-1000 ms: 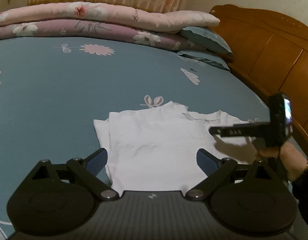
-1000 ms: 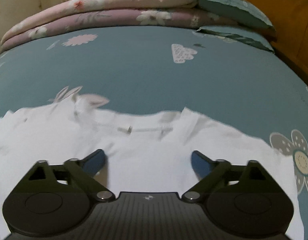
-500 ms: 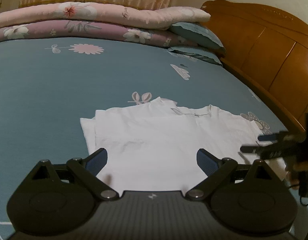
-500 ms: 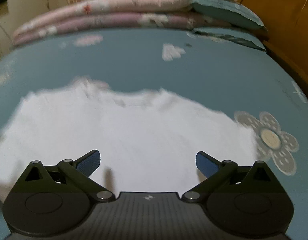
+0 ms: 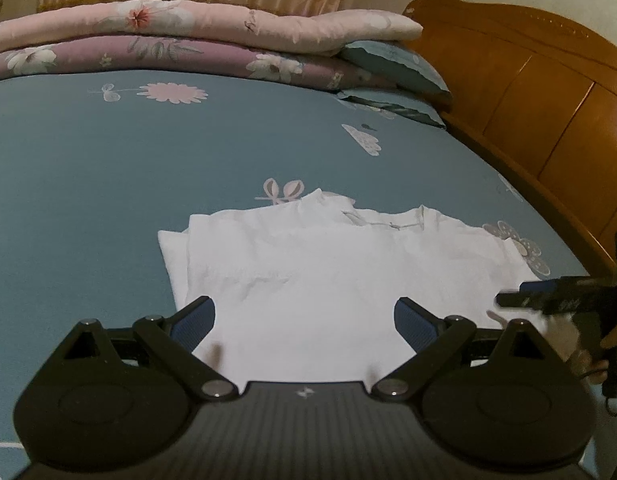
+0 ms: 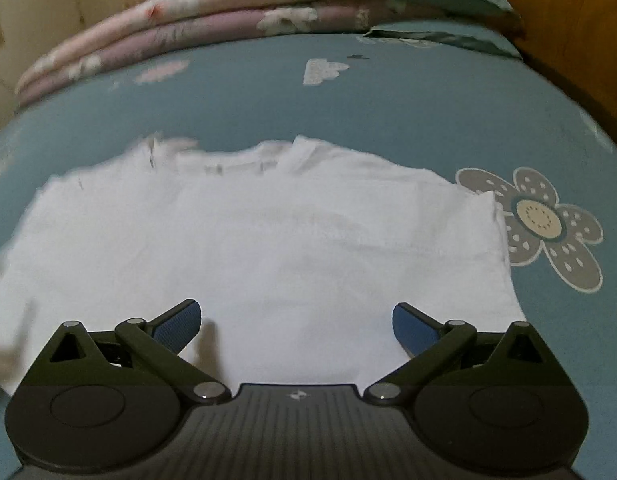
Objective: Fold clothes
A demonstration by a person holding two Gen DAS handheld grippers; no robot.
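The white T-shirt (image 5: 328,276) lies flat on the teal bedsheet (image 5: 108,168), collar toward the far side, and its sides look already turned in: on its left a second layer of cloth shows just outside the top layer's edge, and on the right the edge runs straight down beside the grey printed flower (image 6: 544,220). So you seem to be partway through. The sleeves and sides appear folded, while the length has not yet been halved, and the hem end closest to you is probably the next thing to lift toward the collar (a judgement only, since the hem itself sits under both tools).

Your left gripper (image 5: 304,320) hovers over the shirt's near end with its jaws spread wide and nothing between the blue pads (image 5: 194,320). Your right gripper (image 6: 296,322) is likewise released, jaws as far apart as they go, empty, over the shirt's near right part; in the left wrist view it shows at the right edge, held by your hand (image 5: 568,332).

Beyond the shirt are stacked floral quilts (image 5: 188,36), pillows (image 5: 396,68) and a wooden headboard (image 5: 548,92).

As for writing: a small tag at the collar is too small to read, and each tool carries only a little emblem, no legible brand.
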